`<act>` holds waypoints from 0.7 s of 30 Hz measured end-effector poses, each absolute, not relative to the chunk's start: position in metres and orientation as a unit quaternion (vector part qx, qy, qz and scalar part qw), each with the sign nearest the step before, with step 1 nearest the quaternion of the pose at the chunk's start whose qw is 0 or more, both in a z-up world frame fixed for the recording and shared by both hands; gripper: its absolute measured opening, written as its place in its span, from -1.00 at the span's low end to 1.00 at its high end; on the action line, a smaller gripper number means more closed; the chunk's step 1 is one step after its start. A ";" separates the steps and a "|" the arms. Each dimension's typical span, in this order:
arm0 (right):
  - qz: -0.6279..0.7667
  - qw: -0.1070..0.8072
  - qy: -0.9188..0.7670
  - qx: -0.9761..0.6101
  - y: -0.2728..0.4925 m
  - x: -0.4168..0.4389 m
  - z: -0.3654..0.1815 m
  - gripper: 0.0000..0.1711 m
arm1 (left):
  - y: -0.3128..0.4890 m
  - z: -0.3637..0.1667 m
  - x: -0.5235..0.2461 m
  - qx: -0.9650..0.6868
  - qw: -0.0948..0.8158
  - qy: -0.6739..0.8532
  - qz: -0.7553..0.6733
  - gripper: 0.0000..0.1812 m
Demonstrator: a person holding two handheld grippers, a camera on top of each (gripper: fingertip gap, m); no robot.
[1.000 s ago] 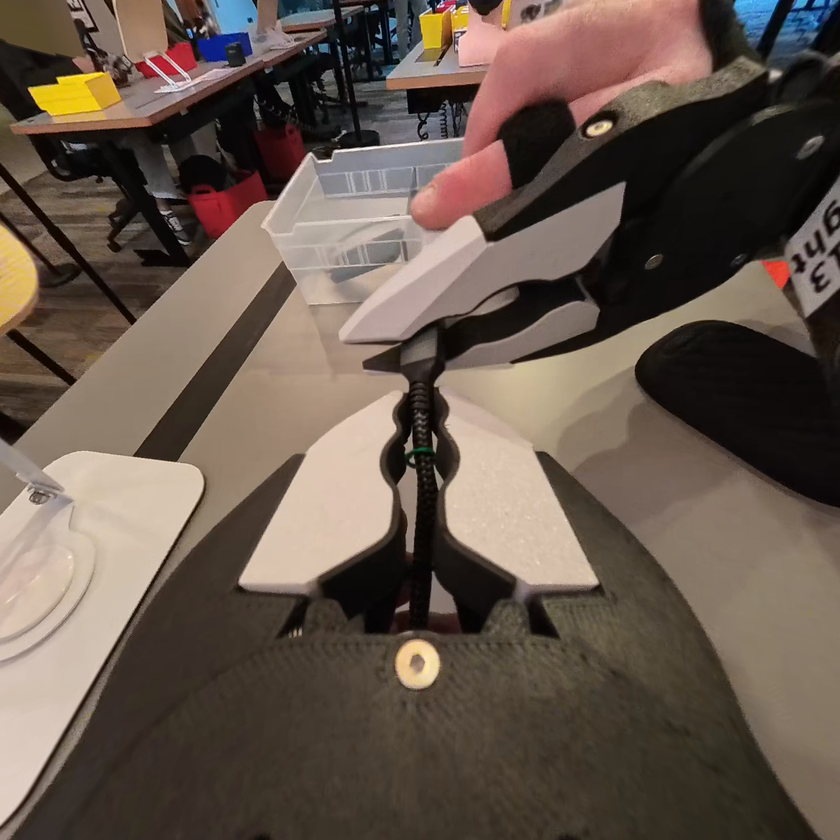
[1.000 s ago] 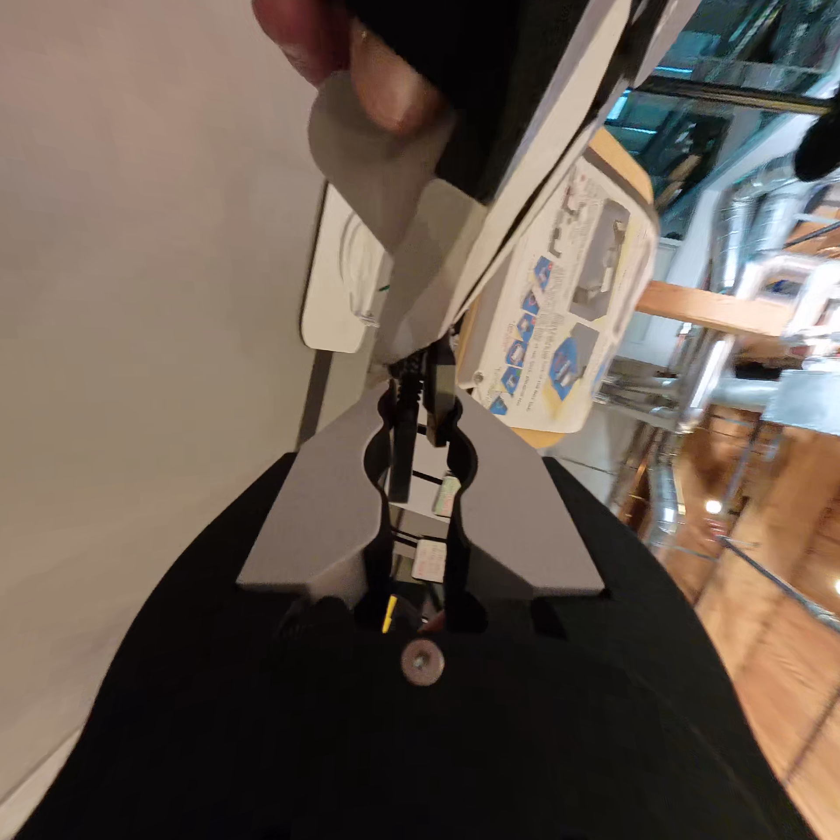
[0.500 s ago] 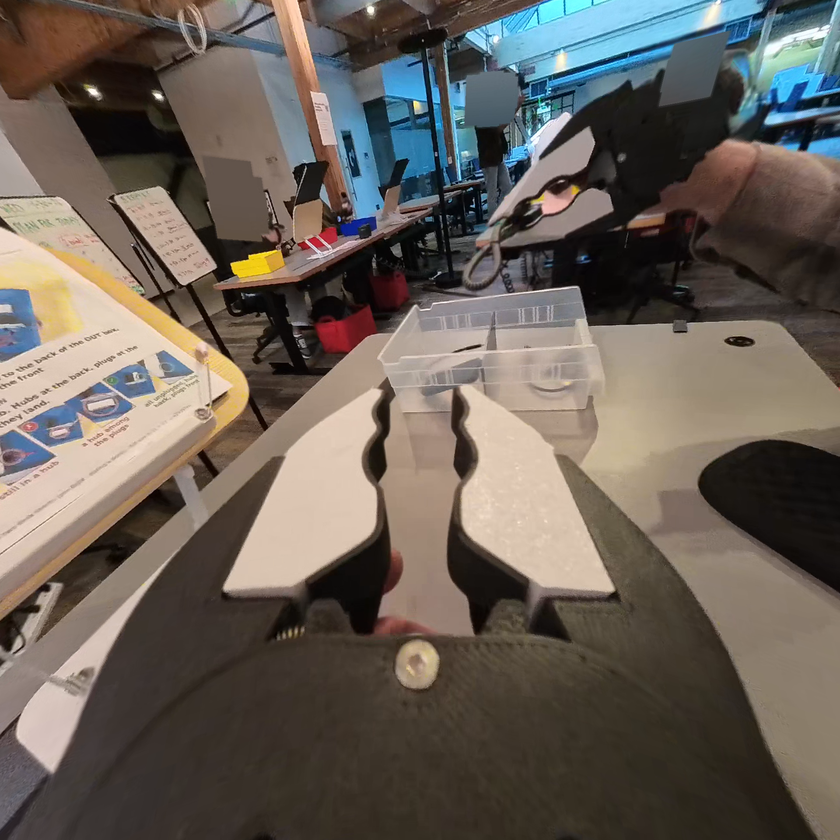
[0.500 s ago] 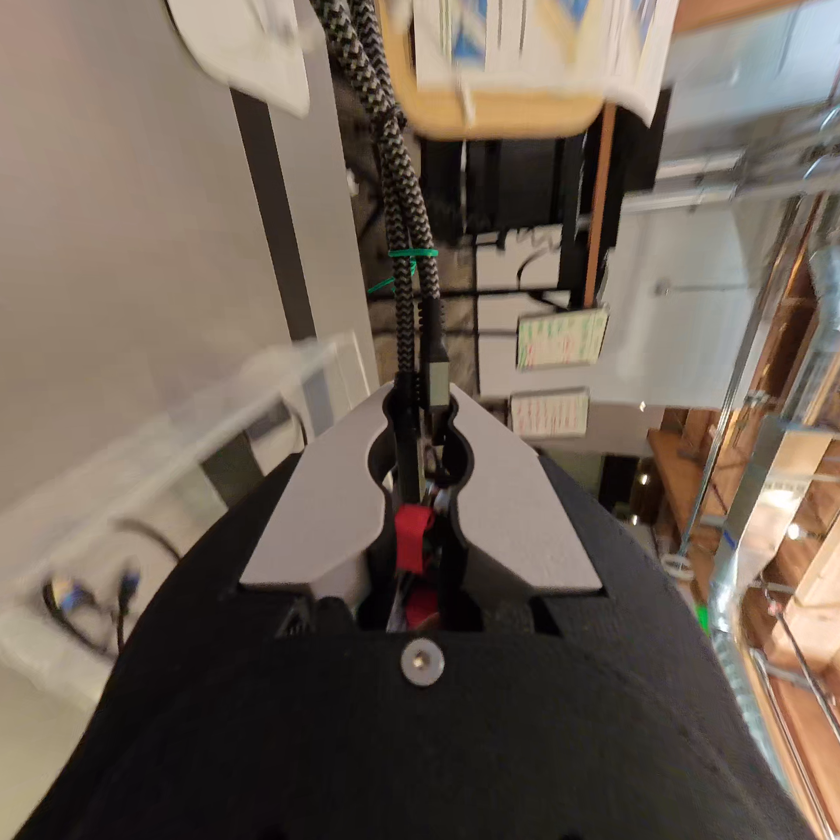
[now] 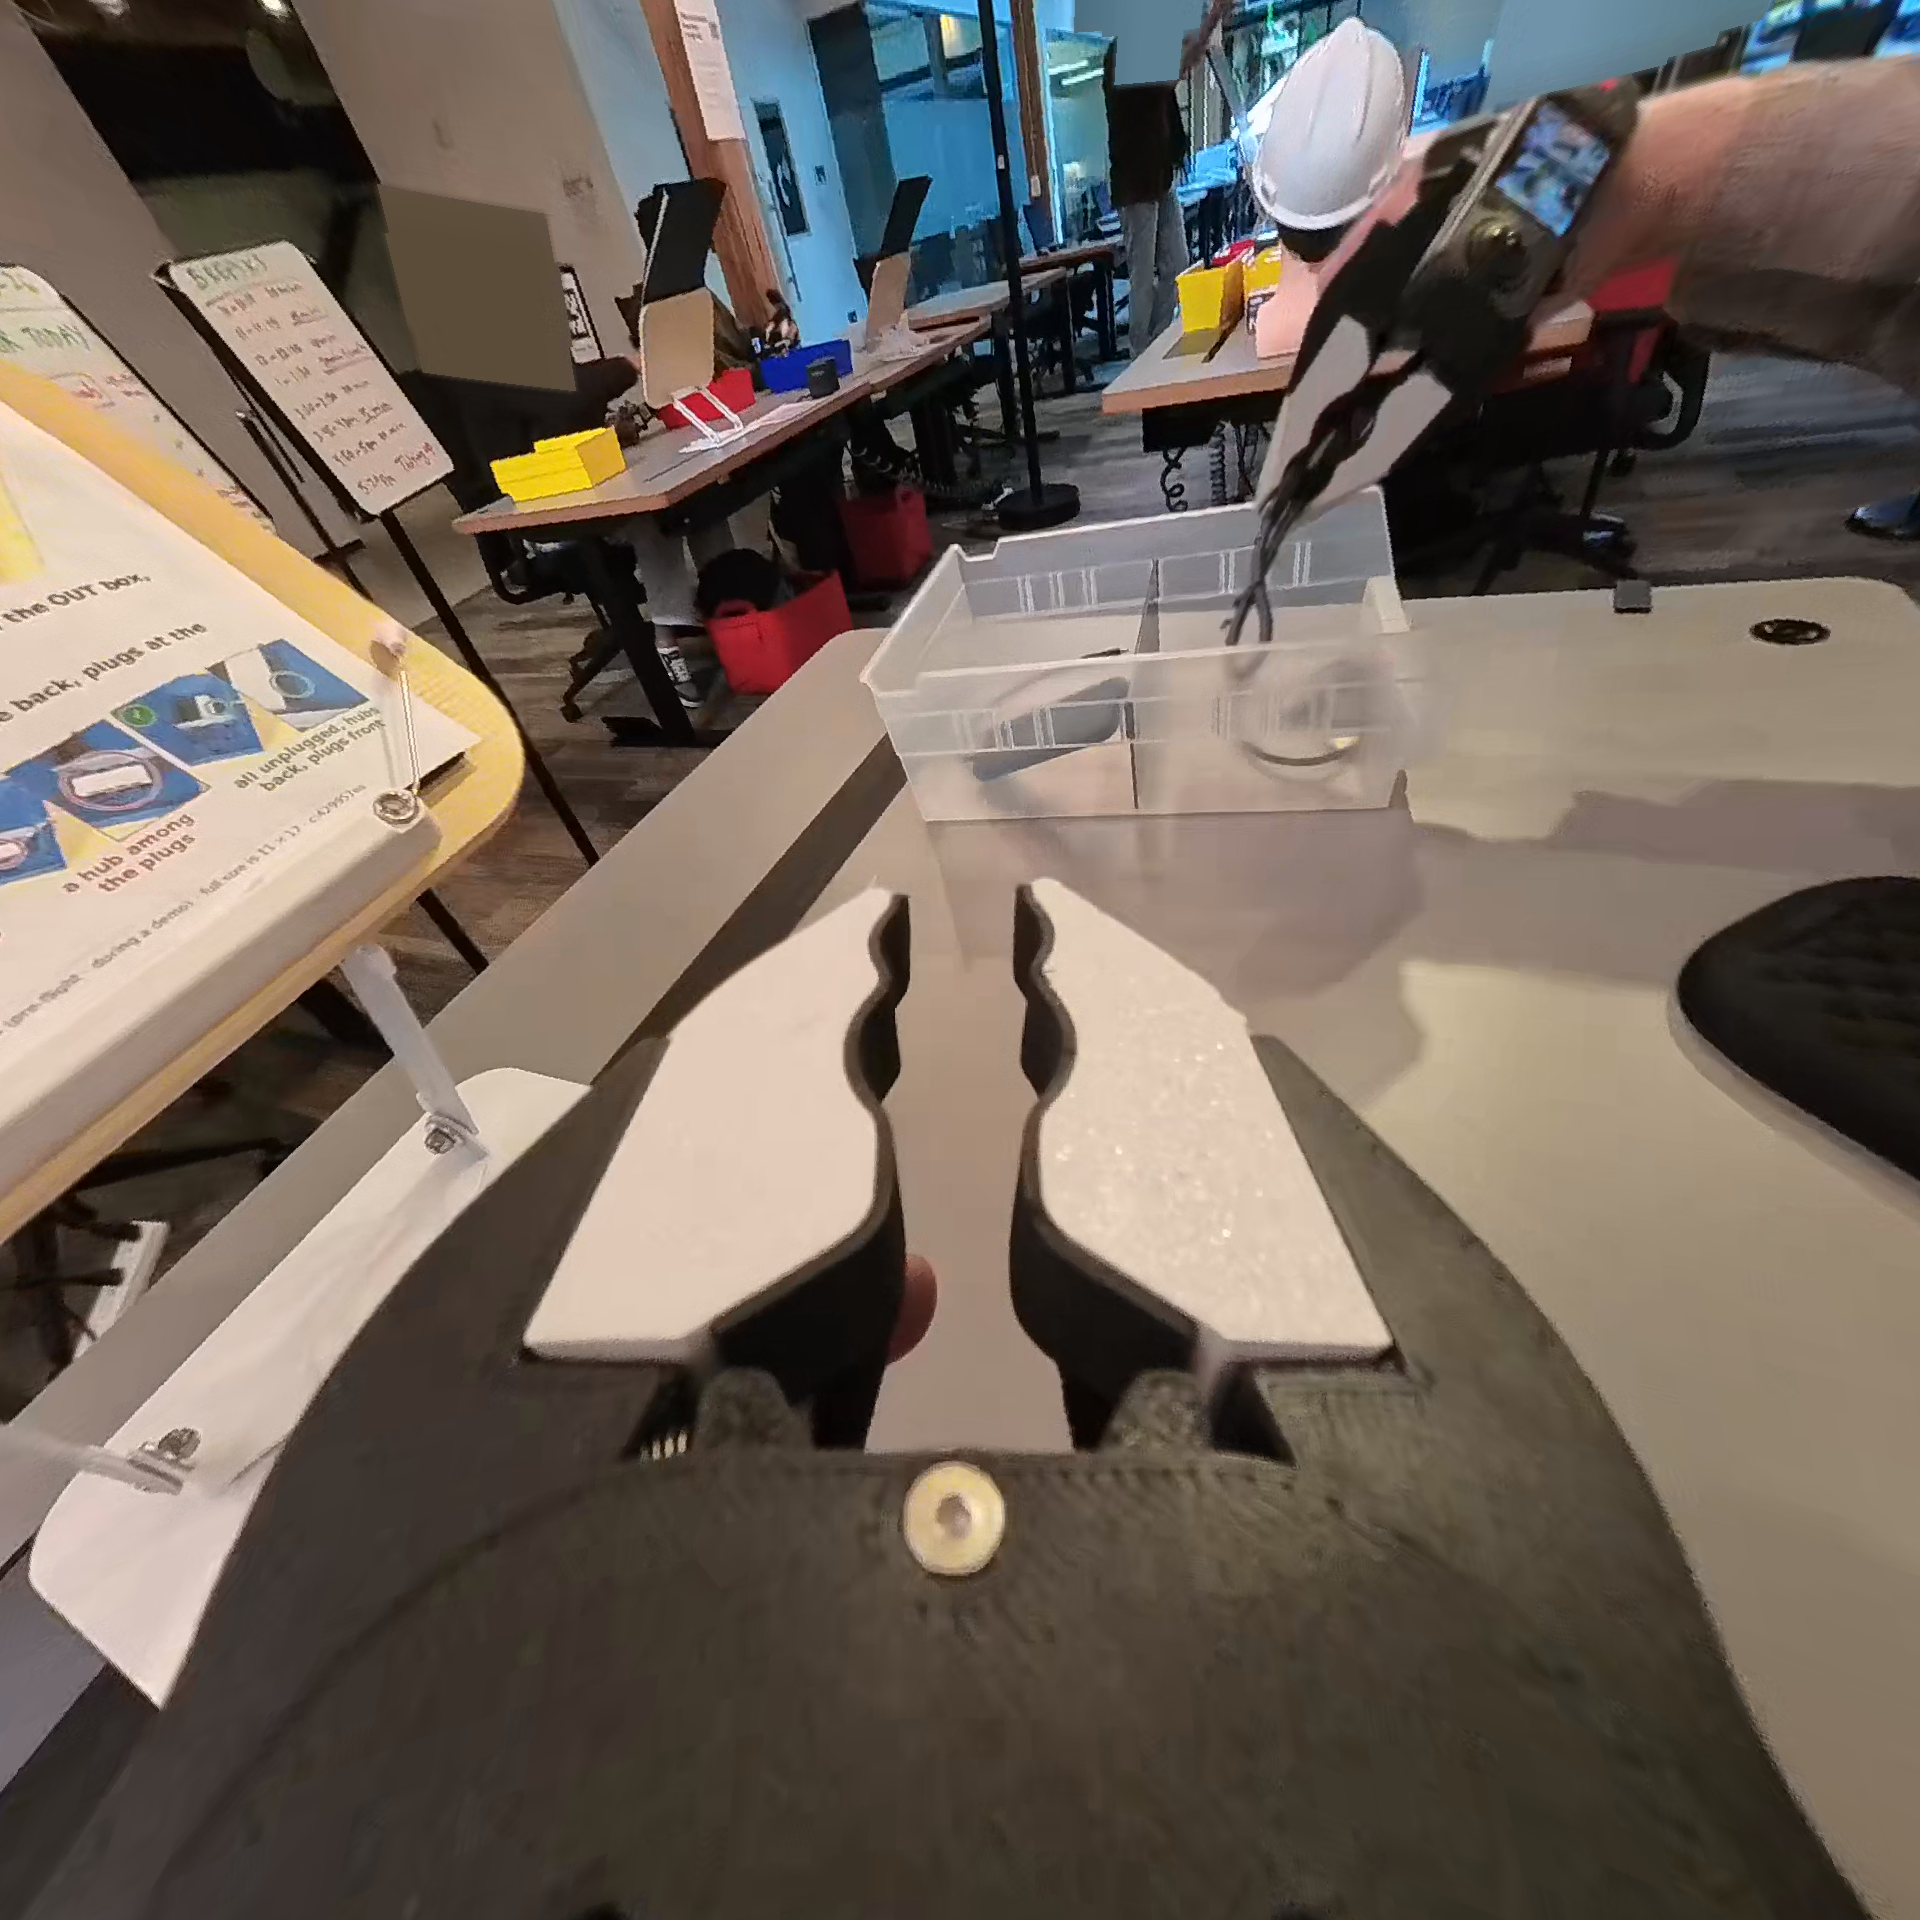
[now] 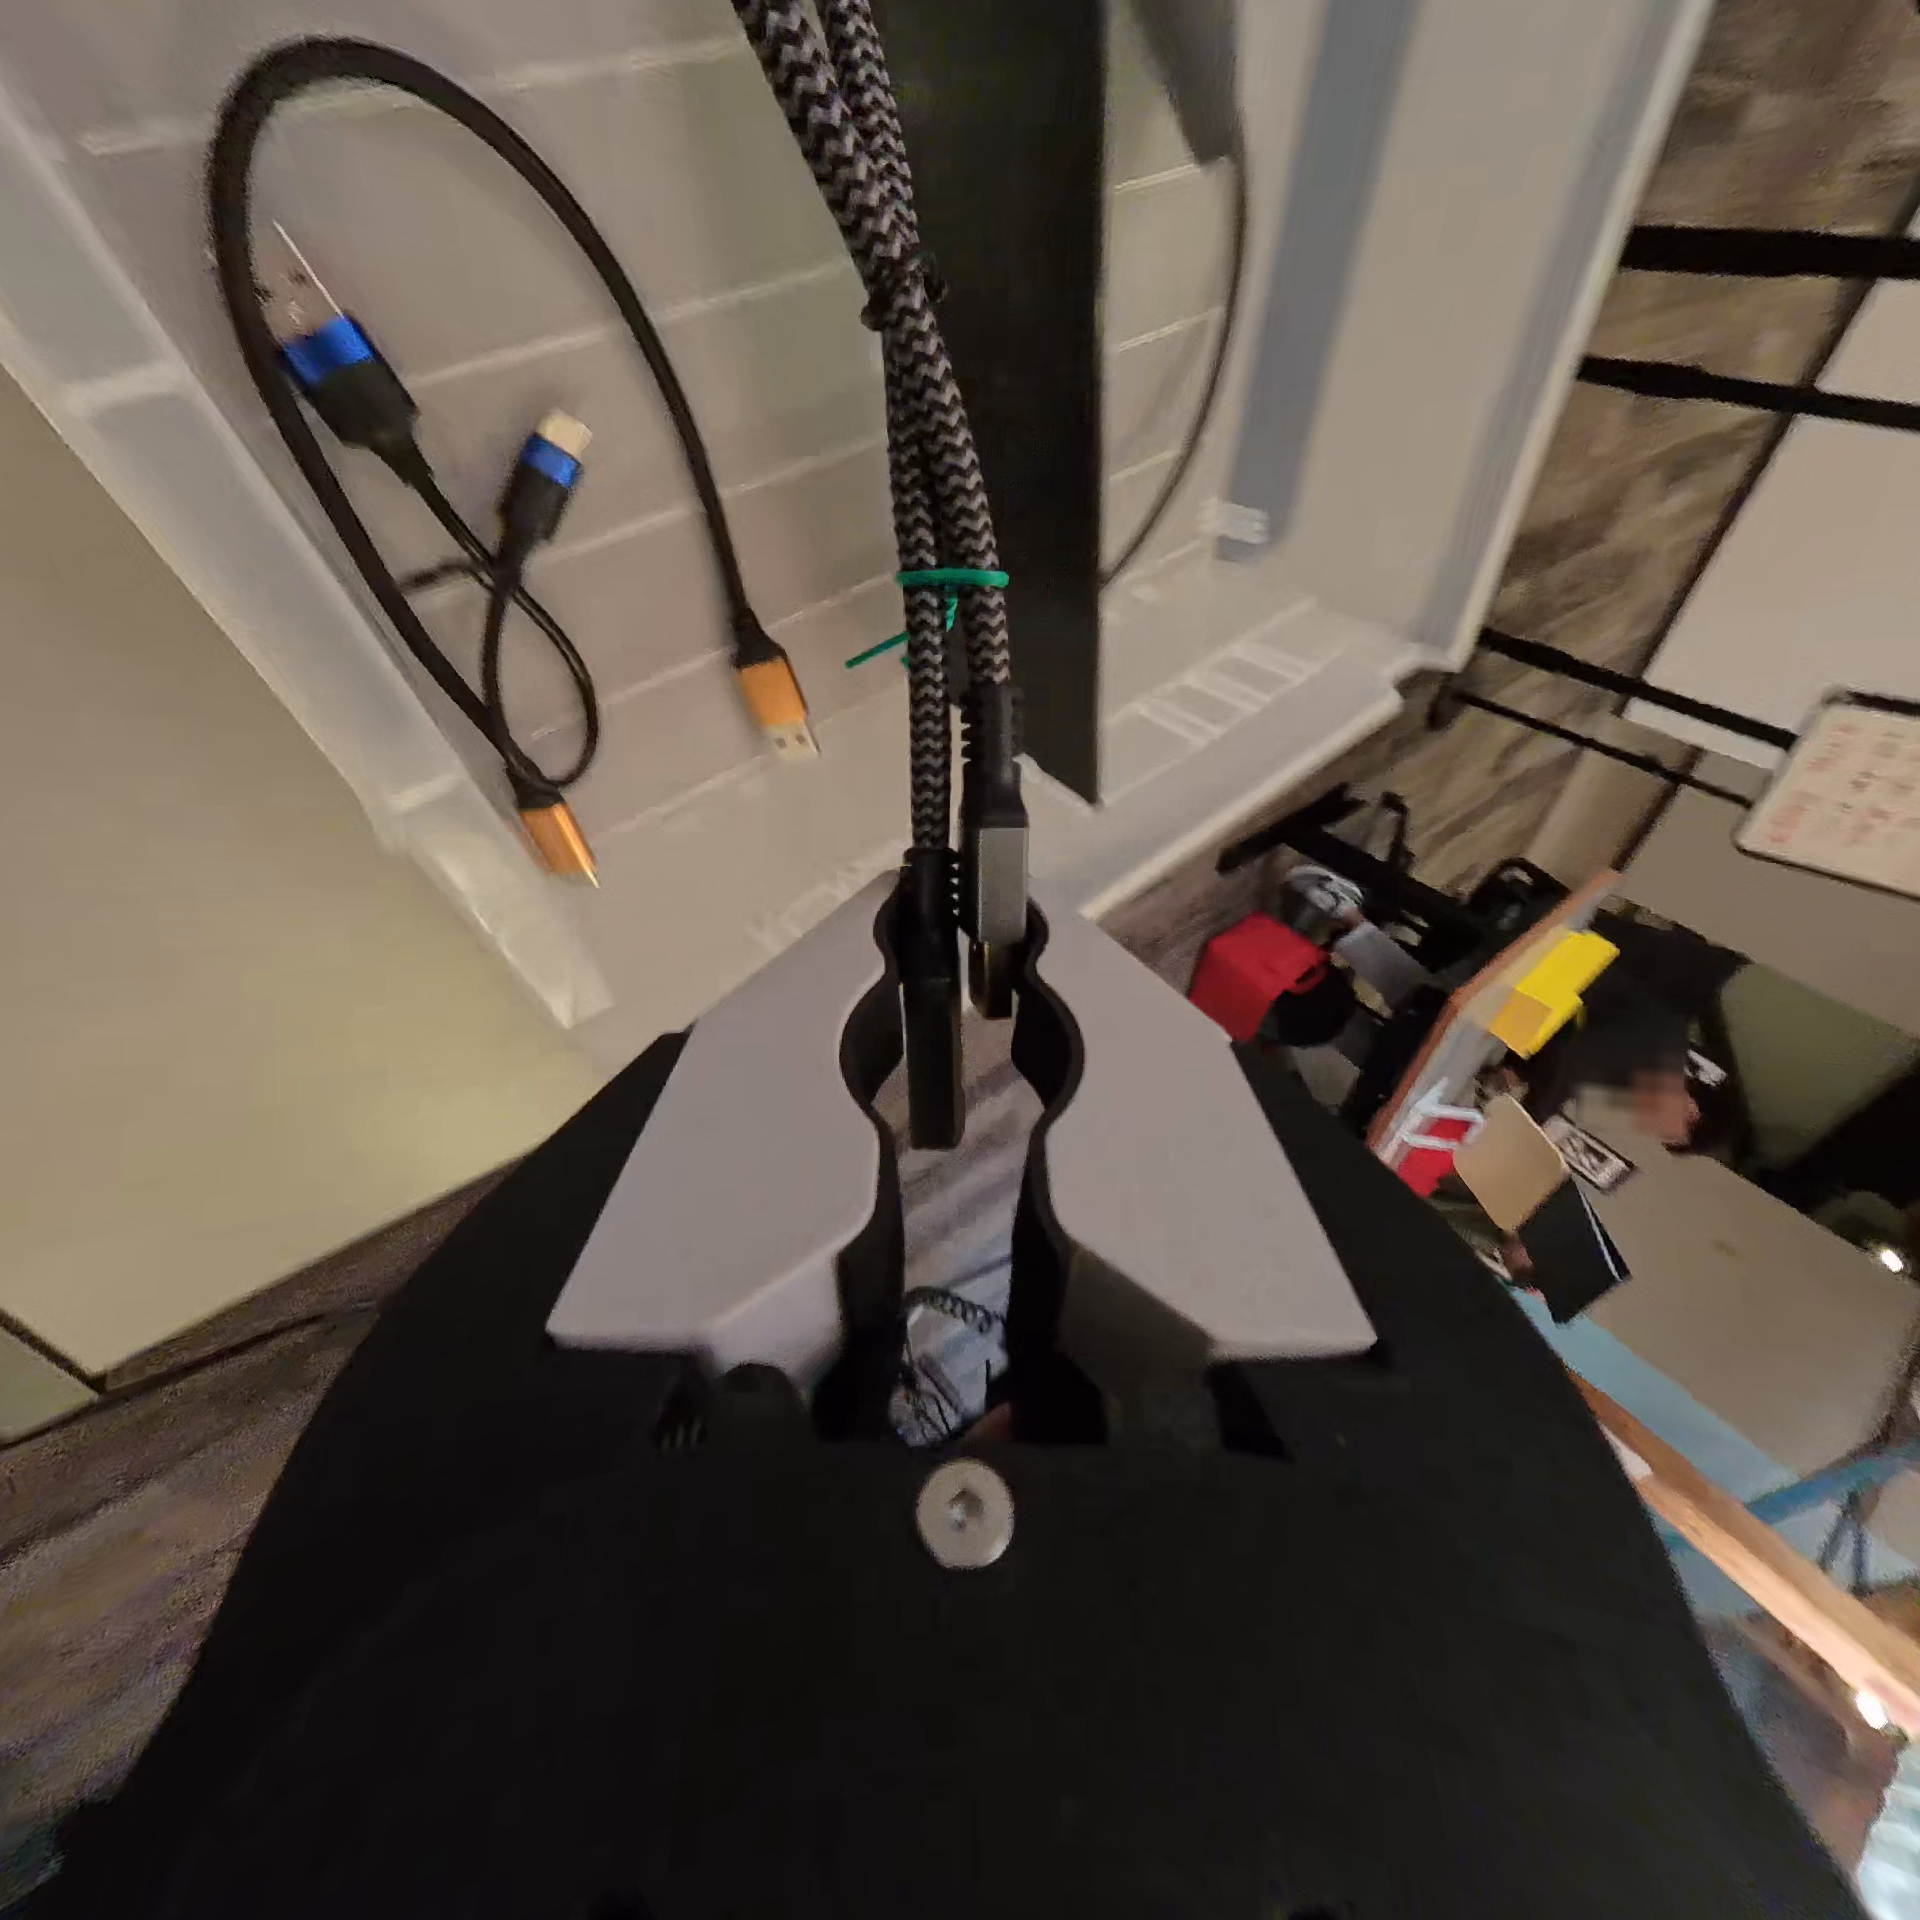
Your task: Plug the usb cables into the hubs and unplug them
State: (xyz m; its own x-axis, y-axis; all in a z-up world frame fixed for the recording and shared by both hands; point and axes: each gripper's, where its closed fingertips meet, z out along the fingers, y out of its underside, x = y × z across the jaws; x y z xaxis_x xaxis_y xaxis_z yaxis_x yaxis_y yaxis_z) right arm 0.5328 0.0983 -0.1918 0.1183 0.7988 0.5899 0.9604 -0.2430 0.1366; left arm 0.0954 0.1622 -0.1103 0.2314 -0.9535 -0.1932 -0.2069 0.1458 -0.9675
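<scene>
Grey table (image 5: 1558,1039), clear divided bin (image 5: 1132,665) at far edge. Left gripper (image 5: 961,935) low over bare tabletop, jaws parted, nothing between. Right gripper (image 6: 961,914) above bin, clamped on braided usb cable (image 6: 930,499) at plug end; cable hangs into bin's right compartment. Green tie (image 6: 951,580) binds strands. Spare blue- and orange-tipped cables (image 6: 436,468) in bin.

Braided black-grey USB cable (image 6: 928,436), doubled and bound with a green tie (image 6: 951,580), hung over the clear bin (image 6: 499,644), both plugs pinched in the right gripper (image 6: 961,914). Two more cables lay in the bin: blue-plugged (image 6: 343,379) and orange-plugged (image 6: 644,343), looped, overlapping.
</scene>
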 end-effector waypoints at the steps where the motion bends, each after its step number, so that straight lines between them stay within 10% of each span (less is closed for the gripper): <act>1: -0.266 0.134 -0.605 -0.738 0.098 0.527 -0.206 -0.85 | 0.161 -0.113 0.097 -0.559 0.548 0.524 -0.336 -0.79; 7: -0.259 0.046 -0.576 -0.774 0.102 0.542 -0.240 -0.19 | 0.154 -0.116 0.100 -0.551 0.543 0.556 -0.305 -0.76; 21: -0.290 0.396 -0.582 -0.648 0.127 0.305 -0.036 -0.43 | 0.192 -0.019 -0.058 -0.577 0.602 0.549 -0.057 -0.67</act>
State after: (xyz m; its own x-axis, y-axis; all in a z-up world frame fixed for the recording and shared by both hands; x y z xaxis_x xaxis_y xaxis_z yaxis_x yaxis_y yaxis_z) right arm 0.3047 0.1267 -0.0364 0.1548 0.5243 0.8374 0.9843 -0.0086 -0.1765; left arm -0.0583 0.1924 -0.0189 0.3913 -0.7017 -0.5955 -0.5644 0.3281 -0.7575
